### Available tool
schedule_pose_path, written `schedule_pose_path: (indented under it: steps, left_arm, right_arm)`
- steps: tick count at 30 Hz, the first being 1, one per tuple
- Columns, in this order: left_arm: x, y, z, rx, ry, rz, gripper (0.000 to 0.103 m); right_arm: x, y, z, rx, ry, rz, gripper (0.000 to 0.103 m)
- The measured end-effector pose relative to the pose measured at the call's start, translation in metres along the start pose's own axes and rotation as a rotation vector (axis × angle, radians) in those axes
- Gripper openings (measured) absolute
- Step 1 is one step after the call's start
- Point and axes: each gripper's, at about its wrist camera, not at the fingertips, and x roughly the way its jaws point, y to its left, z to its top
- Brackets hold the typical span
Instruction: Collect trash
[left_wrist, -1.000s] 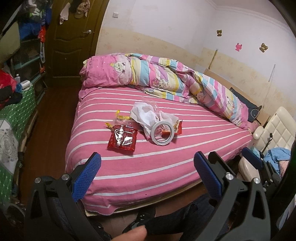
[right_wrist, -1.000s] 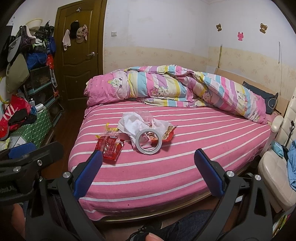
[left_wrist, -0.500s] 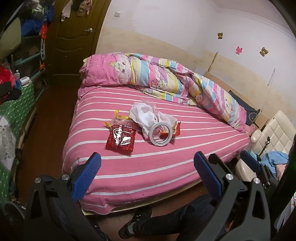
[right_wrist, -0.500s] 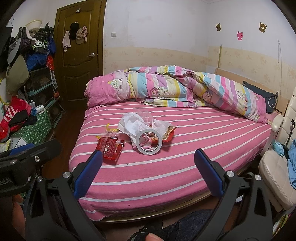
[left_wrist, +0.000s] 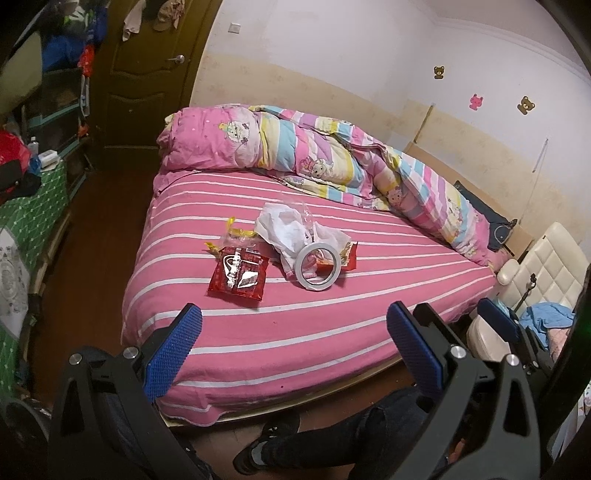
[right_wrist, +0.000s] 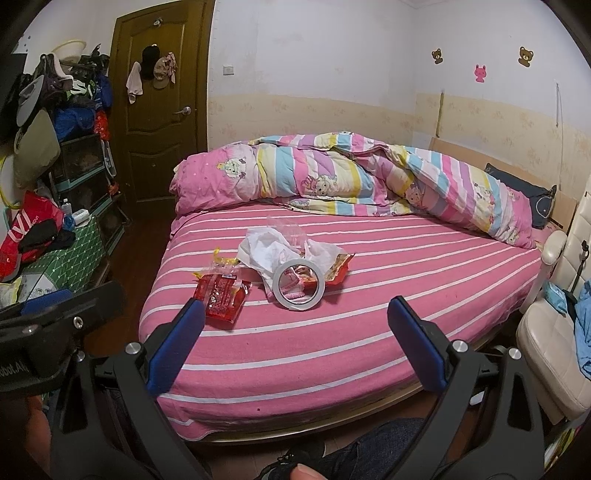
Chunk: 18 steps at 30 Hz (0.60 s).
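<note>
Both grippers' fingers spread wide (empty), off bed (left_wrist: 295, 332).

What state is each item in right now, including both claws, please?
left claw: open, empty, short of the bed.
right claw: open, empty.
red snack packet: lying flat on the bed sheet, torn open.
tape roll: tilted, leaning on the wrappers.
white wrapper pile: crumpled, mid-bed.
yellow wrapper: crumpled beside the packet.
quilt: bunched along the far edge.
door: closed.
</note>
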Motion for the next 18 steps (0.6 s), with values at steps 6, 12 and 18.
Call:
schedule_pose_path:
  steps: [6, 12, 18]
  left_arm:
    - [0.0002, -0.0020, -0.0014, -0.001, 0.000, -0.007, 0.097]
    - [-0.0003, -0.0035, -0.0026, -0.002, 0.000, -0.009, 0.097]
    - [-0.0006, -0.0050, -0.0015, -0.001, -0.003, -0.010, 0.097]
  right_arm:
    - [0.0000, 0.0003, -0.0005, 0.001, 0.000, -0.001, 0.098]
    - [0.0001, 0.0000, -0.0012, 0.000, -0.002, -0.001, 0.098]
    - [-0.0022, 0.0001, 0.0061, -0.001, -0.007, 0.001, 0.098]
